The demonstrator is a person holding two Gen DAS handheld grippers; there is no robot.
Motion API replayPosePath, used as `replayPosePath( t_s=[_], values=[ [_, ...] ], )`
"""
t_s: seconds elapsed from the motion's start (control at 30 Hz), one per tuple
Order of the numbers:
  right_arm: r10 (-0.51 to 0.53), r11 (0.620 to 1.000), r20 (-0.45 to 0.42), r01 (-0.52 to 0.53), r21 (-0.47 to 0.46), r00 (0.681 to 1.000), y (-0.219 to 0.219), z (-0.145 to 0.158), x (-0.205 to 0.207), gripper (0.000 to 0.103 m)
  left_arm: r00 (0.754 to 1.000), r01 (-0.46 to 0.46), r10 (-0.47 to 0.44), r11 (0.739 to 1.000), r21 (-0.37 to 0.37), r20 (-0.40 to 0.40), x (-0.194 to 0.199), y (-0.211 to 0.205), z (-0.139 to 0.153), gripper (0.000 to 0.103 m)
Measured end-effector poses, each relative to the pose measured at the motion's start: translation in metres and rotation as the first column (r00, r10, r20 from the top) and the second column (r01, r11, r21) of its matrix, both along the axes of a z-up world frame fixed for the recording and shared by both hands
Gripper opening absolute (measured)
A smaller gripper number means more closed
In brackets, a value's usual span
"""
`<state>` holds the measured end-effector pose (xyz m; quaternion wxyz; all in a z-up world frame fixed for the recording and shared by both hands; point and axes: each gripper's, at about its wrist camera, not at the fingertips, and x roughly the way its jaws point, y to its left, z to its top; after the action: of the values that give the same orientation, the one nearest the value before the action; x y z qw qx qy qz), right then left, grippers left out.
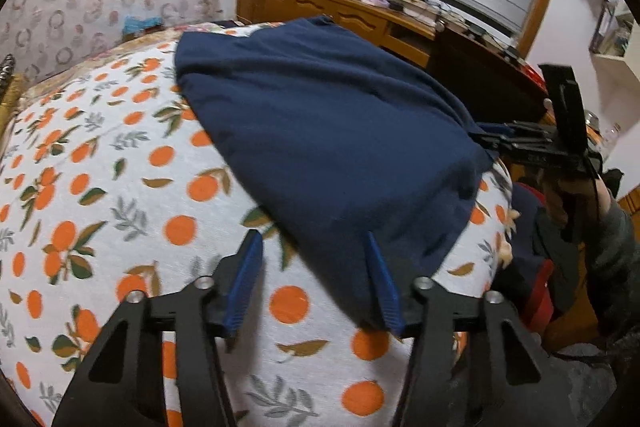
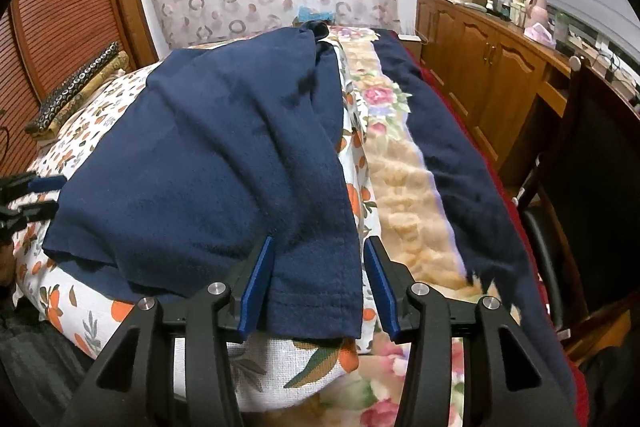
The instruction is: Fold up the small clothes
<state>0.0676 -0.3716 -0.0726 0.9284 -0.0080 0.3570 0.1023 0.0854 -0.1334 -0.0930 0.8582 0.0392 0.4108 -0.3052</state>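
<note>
Navy garment (image 2: 208, 163) lies spread on the bed, over the orange-print sheet (image 1: 100, 187). Right hand-held gripper (image 2: 320, 267) stands spread, its blue pads astride the near hem without pressing it. Left hand-held gripper (image 1: 312, 267) is spread too, one pad on the cloth's near left corner, the other over bare sheet. Far right, a cluttered wooden dresser (image 2: 480, 59).
</note>
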Motion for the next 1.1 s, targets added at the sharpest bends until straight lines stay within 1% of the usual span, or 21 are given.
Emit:
replayPosePath(
  t_s=[0.03, 0.1, 0.2, 0.27, 0.33, 0.4, 0.43, 0.47, 0.53, 0.63, 0.67, 0.7, 0.77, 0.8, 0.87, 0.93, 1.03, 1.1],
  values=[
    [-0.001, 1.0, 0.0, 0.001, 0.003, 1.0, 0.0, 0.0, -0.001, 0.05, 1.0, 0.005, -0.005, 1.0, 0.002, -0.005, 0.0, -0.001, -0.001, 0.049],
    [0.0, 1.0, -0.002, 0.0, 0.009, 1.0, -0.002, -0.002, -0.001, 0.05, 1.0, 0.021, -0.021, 1.0, 0.002, -0.019, -0.001, -0.005, -0.003, 0.043],
    [0.015, 1.0, -0.013, -0.014, 0.023, 1.0, 0.0, -0.002, -0.003, 0.05, 0.999, 0.031, -0.031, 0.999, 0.013, -0.014, -0.004, -0.009, -0.004, 0.041],
    [0.012, 1.0, -0.012, -0.012, 0.018, 1.0, 0.001, -0.003, -0.004, 0.05, 0.999, 0.045, -0.045, 0.999, 0.006, -0.021, -0.004, -0.01, -0.003, 0.039],
    [0.01, 1.0, -0.011, -0.01, 0.015, 1.0, 0.002, -0.003, -0.004, 0.05, 0.998, 0.052, -0.052, 0.999, 0.008, -0.022, -0.004, -0.011, -0.003, 0.032],
    [0.01, 1.0, -0.01, -0.01, 0.009, 1.0, 0.003, -0.003, -0.005, 0.05, 0.998, 0.052, -0.052, 0.999, 0.007, -0.024, -0.003, -0.011, -0.003, 0.013],
    [0.011, 1.0, -0.01, -0.011, 0.007, 1.0, 0.003, -0.003, -0.005, 0.05, 0.998, 0.05, -0.05, 0.999, -0.003, -0.023, -0.003, -0.01, -0.002, 0.008],
    [0.011, 1.0, -0.011, -0.011, 0.007, 1.0, 0.003, -0.002, -0.005, 0.05, 0.998, 0.05, -0.051, 0.999, -0.017, -0.021, -0.002, -0.008, 0.001, 0.007],
    [0.014, 1.0, -0.009, -0.014, 0.006, 1.0, 0.003, -0.001, -0.006, 0.05, 0.999, 0.044, -0.045, 0.998, -0.047, -0.009, -0.001, -0.005, 0.009, 0.006],
    [0.023, 1.0, -0.006, -0.023, -0.006, 1.0, 0.007, -0.001, -0.007, 0.05, 0.999, 0.035, -0.033, 0.997, -0.072, 0.029, -0.001, -0.002, 0.023, 0.006],
    [0.034, 0.999, -0.004, -0.034, -0.02, 0.999, 0.009, -0.002, -0.008, 0.048, 0.999, 0.032, -0.029, 0.996, -0.086, 0.04, 0.0, -0.001, 0.029, 0.006],
    [0.048, 0.998, -0.002, -0.049, -0.034, 0.999, 0.012, -0.002, -0.009, 0.042, 0.998, 0.032, -0.027, 0.995, -0.094, 0.049, 0.0, 0.0, 0.033, 0.006],
    [0.066, 0.996, 0.0, -0.066, -0.06, 0.998, 0.016, -0.002, -0.01, 0.039, 0.998, 0.031, -0.024, 0.994, -0.101, 0.065, 0.0, -0.001, 0.04, 0.006],
    [0.079, 0.995, -0.002, -0.079, -0.057, 0.997, 0.016, -0.002, -0.01, 0.033, 0.997, 0.032, -0.025, 0.994, -0.102, 0.07, 0.0, -0.001, 0.042, 0.006],
    [0.088, 0.995, -0.005, -0.088, -0.054, 0.996, 0.015, -0.002, -0.01, 0.031, 0.997, 0.033, -0.025, 0.994, -0.104, 0.072, 0.0, -0.001, 0.042, 0.006],
    [0.113, 0.993, -0.011, -0.113, -0.031, 0.994, 0.012, -0.002, -0.009, 0.018, 0.997, 0.03, -0.023, 0.994, -0.106, 0.07, 0.001, -0.001, 0.042, 0.006],
    [0.127, 0.992, -0.014, -0.128, -0.015, 0.992, 0.009, -0.002, -0.009, 0.01, 0.997, 0.024, -0.016, 0.993, -0.115, 0.074, 0.002, 0.0, 0.046, 0.005],
    [0.129, 0.992, -0.004, -0.129, 0.0, 0.992, 0.007, 0.001, -0.011, 0.009, 0.997, 0.02, -0.01, 0.993, -0.12, 0.082, 0.003, 0.001, 0.048, 0.005]
  ],
)
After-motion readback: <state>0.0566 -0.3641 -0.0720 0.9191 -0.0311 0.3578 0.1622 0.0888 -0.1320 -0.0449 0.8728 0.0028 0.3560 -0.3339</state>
